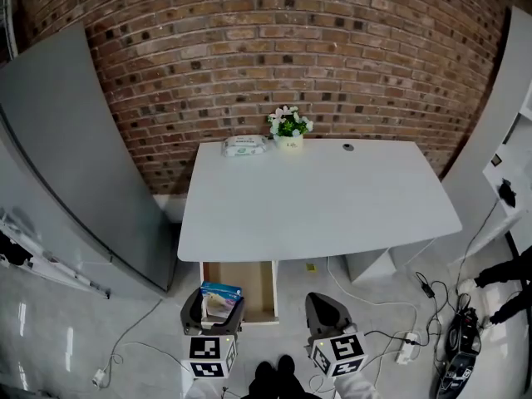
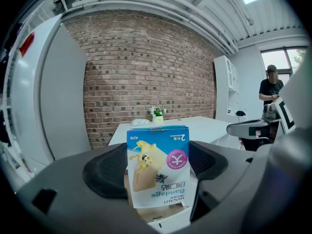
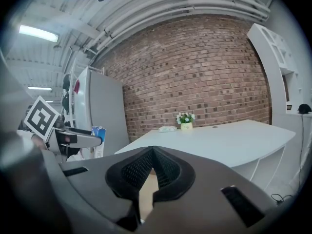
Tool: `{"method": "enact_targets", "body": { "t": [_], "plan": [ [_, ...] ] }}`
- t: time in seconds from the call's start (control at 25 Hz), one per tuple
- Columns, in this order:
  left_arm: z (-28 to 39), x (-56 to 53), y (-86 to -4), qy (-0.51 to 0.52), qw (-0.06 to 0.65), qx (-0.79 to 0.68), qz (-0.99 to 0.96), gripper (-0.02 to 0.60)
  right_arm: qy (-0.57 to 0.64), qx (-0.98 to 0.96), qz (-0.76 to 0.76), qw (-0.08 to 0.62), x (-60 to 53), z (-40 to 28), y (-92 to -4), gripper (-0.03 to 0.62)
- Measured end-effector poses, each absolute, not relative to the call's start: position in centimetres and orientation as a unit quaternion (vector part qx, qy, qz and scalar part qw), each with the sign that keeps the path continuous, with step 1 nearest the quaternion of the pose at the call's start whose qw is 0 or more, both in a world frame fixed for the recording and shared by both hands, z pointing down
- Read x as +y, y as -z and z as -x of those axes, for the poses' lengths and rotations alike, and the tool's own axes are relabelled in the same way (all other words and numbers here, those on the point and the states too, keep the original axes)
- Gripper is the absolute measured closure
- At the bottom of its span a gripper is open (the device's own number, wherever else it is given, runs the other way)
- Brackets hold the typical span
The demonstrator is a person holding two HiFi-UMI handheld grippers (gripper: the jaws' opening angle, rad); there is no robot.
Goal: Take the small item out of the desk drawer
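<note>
Fingers (image 2: 105, 172) of the left gripper (image 2: 158, 177) pinch the small bandage box (image 2: 158, 160) between black ribbed pads. It is a flat, glossy printed carton, held over the open drawer (image 1: 259, 283) at the 7 o'clock edge of the smooth white desk (image 1: 316, 198). The right gripper (image 3: 151, 174), at 6 o'clock, is closed on nothing. The box looks lifted out — what seems left is setting it down, and perhaps shutting the pale wood-lined drawer.

head view looks down on desk (image 1: 316, 198); gripper views low, level, share desk.
</note>
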State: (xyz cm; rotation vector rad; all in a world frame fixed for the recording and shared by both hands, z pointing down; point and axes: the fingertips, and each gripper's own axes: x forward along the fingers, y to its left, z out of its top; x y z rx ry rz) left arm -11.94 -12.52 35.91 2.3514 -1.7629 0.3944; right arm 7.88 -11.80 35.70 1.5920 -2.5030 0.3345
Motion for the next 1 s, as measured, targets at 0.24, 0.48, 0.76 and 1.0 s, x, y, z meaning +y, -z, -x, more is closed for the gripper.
{"method": "enact_targets", "body": {
  "t": [0.24, 0.48, 0.76, 1.0],
  "plan": [
    [12.2, -12.4, -35.0, -0.125, 0.08, -0.594, -0.79, 0.192, -0.105, -0.838, -0.53, 0.076, -11.7, -7.4, -35.2, 0.571],
    [12.4, -12.3, -34.6, -0.117, 0.083, -0.596, -0.79, 0.192, -0.102, -0.838, -0.531, 0.074, -11.5, -7.5, -34.8, 0.571],
    [12.4, -12.0, -34.5, -0.114, 0.086, -0.6, -0.787, 0.192, -0.102, -0.838, -0.531, 0.071, -11.6, -7.6, -34.5, 0.571],
    [12.6, -12.2, -34.2, -0.111, 0.083, -0.602, -0.787, 0.192, -0.096, -0.839, -0.531, 0.066, -11.9, -7.5, -34.0, 0.571]
  ]
}}
